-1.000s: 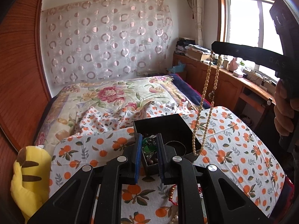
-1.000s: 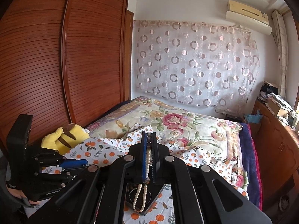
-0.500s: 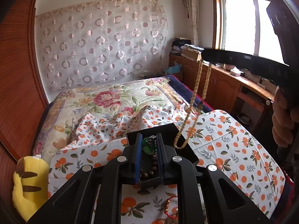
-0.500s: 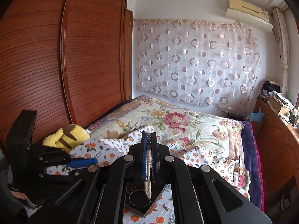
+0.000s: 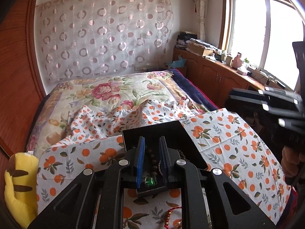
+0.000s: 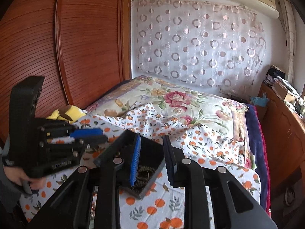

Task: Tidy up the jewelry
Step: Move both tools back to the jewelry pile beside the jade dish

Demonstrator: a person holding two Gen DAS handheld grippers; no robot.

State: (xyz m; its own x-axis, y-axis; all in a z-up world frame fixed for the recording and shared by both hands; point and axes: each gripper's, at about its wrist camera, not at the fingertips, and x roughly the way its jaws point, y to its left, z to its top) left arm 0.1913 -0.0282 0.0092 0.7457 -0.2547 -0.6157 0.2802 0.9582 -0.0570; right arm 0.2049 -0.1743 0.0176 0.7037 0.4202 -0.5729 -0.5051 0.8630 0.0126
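Note:
A black jewelry box [image 5: 167,131] sits on the orange-print cloth [image 5: 228,133] on the bed. My left gripper [image 5: 151,160] is open just above the box, with a dark bead bracelet [image 5: 153,158] and a green pendant [image 5: 150,181] lying in the box between its fingers. My right gripper [image 6: 152,160] is open and empty over the same box [image 6: 150,150]; coiled beads [image 6: 144,173] lie inside it. The right gripper also shows at the right of the left wrist view [image 5: 266,99]. A red bead bracelet [image 5: 171,215] lies on the cloth near the front.
A yellow plush toy [image 5: 17,179] lies at the bed's left edge. A wooden wardrobe [image 6: 57,47] stands to the left. A cluttered wooden cabinet [image 5: 219,70] runs under the window on the right. A floral quilt [image 5: 106,93] covers the far bed.
My right gripper has opened and dropped the long pale bead necklace into the box. My left gripper has opened and let the green pendant and dark beads into the box.

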